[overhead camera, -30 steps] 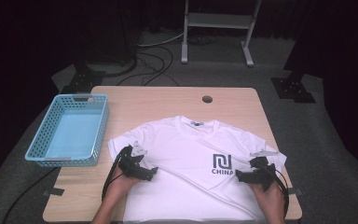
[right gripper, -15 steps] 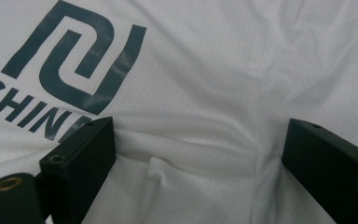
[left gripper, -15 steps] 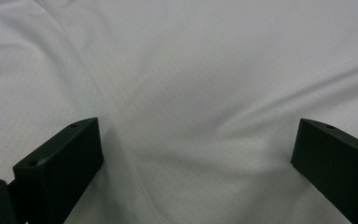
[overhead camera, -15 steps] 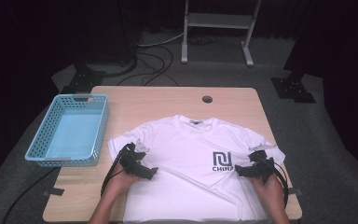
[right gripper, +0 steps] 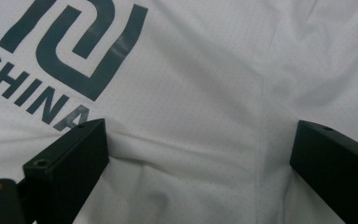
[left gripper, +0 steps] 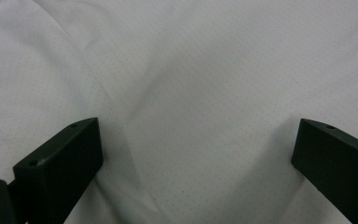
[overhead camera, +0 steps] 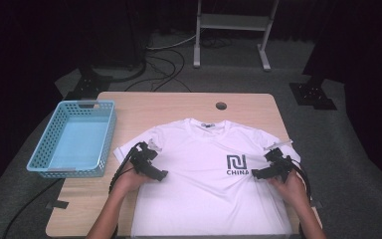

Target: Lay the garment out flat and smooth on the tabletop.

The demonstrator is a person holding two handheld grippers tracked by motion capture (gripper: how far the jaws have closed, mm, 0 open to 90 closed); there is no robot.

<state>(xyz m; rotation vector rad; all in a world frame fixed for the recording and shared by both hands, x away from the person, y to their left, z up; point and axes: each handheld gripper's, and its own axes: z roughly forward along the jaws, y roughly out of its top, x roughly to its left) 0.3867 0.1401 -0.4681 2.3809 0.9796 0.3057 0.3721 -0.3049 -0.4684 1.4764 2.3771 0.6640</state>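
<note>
The left gripper (overhead camera: 159, 175) rests on the white T-shirt (overhead camera: 204, 199), on the chest just inside the shirt's left sleeve; in the left gripper view its two black jaws stand wide apart with bare cloth and a soft crease between them, pinching nothing. The right gripper (overhead camera: 254, 174) sits on the opposite side of the shirt, just beside the print, and in the right gripper view its jaws are likewise spread, with a fold of fabric running between them but not clamped.

Against the picture from half a second ago, both grippers have crept slightly inward over the shirt — the right one has drawn closer to the print, and the long diagonal wrinkle that ran across the lower front has flattened out. The shirt itself has not shifted on the table (overhead camera: 179, 102).

The shirt lies flat and face up, collar away from the person, covering the near half of the table. Its dark print (overhead camera: 237, 165) on the chest shows a squared, angular emblem above the word "CHINA" — the right gripper view reads the same letters up close. A small tag sits inside the collar, too small to read.

Left of the shirt, at the table's edge, stands a light blue basket (overhead camera: 45, 144)
</note>
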